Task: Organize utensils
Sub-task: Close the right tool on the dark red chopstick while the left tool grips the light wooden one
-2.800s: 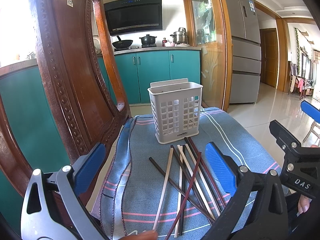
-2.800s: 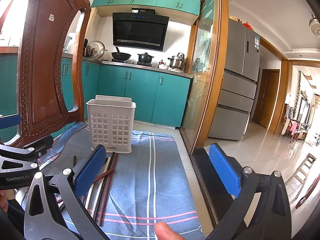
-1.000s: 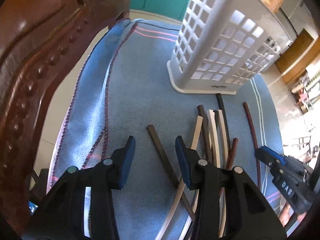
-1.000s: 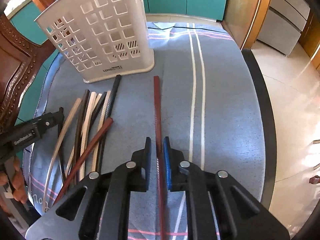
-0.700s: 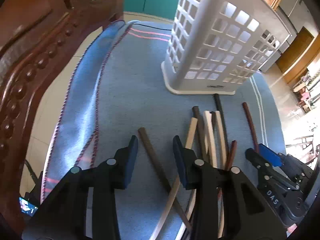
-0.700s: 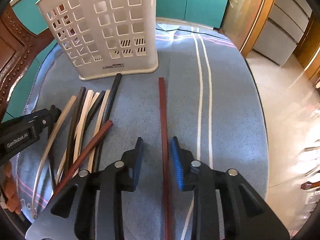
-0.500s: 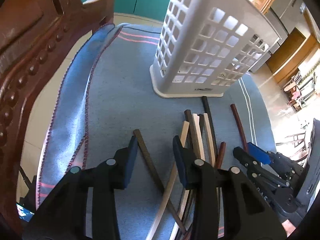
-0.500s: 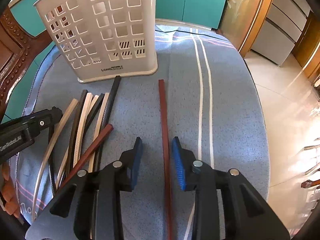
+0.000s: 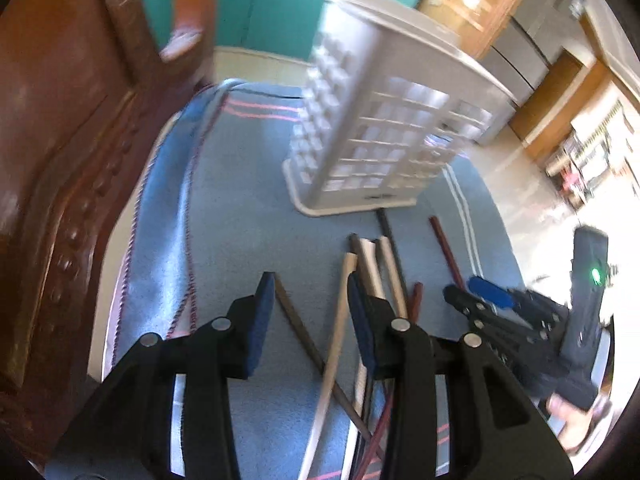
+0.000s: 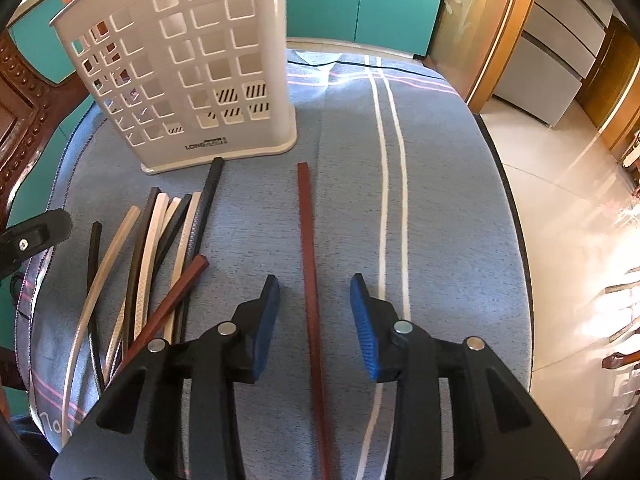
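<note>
A white slotted utensil basket (image 10: 192, 80) (image 9: 384, 140) stands upright at the back of the blue cloth (image 10: 440, 200). Just in front of it, to the left, several dark, pale and red-brown chopsticks (image 10: 160, 248) lie fanned out. A single red-brown chopstick (image 10: 308, 248) lies apart, flat on the cloth. My right gripper (image 10: 314, 282) straddles it with its jaws opening, and the pads do not touch it. My left gripper (image 9: 309, 280) hovers open above a dark brown chopstick (image 9: 296, 324) and a pale chopstick (image 9: 340, 320) and holds nothing.
A carved wooden chair back (image 9: 60, 160) rises close on the left of the table. The cloth's right edge (image 10: 508, 200) drops to a tiled floor. Teal cabinets stand behind the basket. A hand (image 9: 568, 420) holds the right gripper's handle.
My right gripper's jaws have spread apart off the single red-brown chopstick, which stays flat on the cloth. My left gripper has lifted away from the chopsticks and rolled, still open.
</note>
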A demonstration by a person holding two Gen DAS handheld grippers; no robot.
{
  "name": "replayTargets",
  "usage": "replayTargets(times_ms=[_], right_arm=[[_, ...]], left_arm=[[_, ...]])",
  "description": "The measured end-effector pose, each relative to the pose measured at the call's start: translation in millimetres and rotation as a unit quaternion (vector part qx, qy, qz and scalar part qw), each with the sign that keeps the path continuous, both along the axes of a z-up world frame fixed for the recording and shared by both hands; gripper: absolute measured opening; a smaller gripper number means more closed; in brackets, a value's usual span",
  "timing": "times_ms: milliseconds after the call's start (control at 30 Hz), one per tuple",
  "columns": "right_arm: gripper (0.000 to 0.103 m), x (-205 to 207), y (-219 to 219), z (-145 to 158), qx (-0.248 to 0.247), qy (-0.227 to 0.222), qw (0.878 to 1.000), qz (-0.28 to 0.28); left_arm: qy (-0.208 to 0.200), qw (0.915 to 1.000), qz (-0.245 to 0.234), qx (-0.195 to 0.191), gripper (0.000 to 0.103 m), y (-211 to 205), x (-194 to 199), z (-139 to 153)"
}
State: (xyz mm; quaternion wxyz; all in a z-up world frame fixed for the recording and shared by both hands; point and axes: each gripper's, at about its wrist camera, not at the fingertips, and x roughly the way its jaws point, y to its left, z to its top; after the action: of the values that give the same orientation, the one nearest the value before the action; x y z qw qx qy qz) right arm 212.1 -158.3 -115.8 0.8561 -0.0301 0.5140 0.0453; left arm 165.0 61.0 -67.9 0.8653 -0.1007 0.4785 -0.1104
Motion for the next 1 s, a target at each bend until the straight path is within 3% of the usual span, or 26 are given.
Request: replayTargets(times_ms=[167, 400, 533, 767, 1000], right_arm=[[0.037, -1.1, -6.6, 0.6, 0.001, 0.002, 1.0, -0.002], [0.037, -3.3, -11.7, 0.8, 0.0, 0.003, 1.0, -0.001], [0.037, -2.9, -9.6, -0.2, -0.003, 0.002, 1.0, 0.0], [0.039, 3.8, 3.8, -0.6, -0.023, -0.013, 1.0, 0.004], [0.036, 11.0, 20.9, -1.8, -0.043, -0.025, 0.999, 0.014]], left_arm=[[0.019, 0.9973, -0.046, 0.053, 0.038, -28.4, -0.8, -12.6], [0.022, 0.9923, -0.049, 0.111, 0.038, -52.2, 3.4, -26.0], [0.016, 0.9908, -0.05, 0.124, 0.038, -62.3, 3.1, -26.3], [0.014, 0.99, -0.036, 0.135, 0.01, -64.6, 8.0, -33.4], [-0.023, 0.9927, -0.026, 0.116, 0.005, -49.4, 2.2, -14.5]])
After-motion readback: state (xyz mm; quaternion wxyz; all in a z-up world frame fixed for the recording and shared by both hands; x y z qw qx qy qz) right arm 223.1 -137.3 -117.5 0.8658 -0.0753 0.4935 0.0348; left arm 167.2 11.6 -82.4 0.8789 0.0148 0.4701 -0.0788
